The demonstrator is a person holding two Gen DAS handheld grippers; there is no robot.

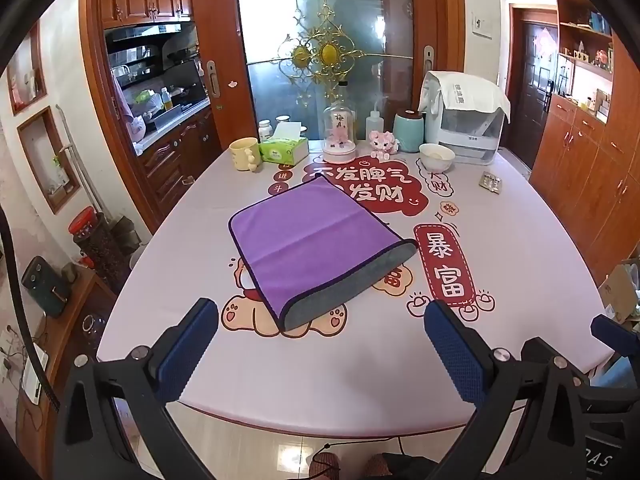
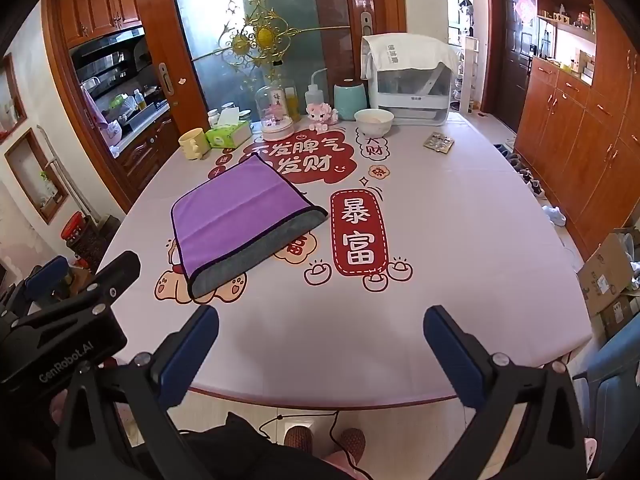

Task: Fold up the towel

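A purple towel with a grey underside lies folded on the table, its grey edge showing along the near right side. It also shows in the right wrist view, left of centre. My left gripper is open and empty, held back above the table's near edge, short of the towel. My right gripper is open and empty, also back at the near edge, to the right of the towel. The left gripper's body shows at the left of the right wrist view.
The table has a printed pink cover with red characters. At its far side stand a yellow mug, a green tissue box, a glass dome, a white bowl, a teal jar and a white appliance. A foil packet lies at the right.
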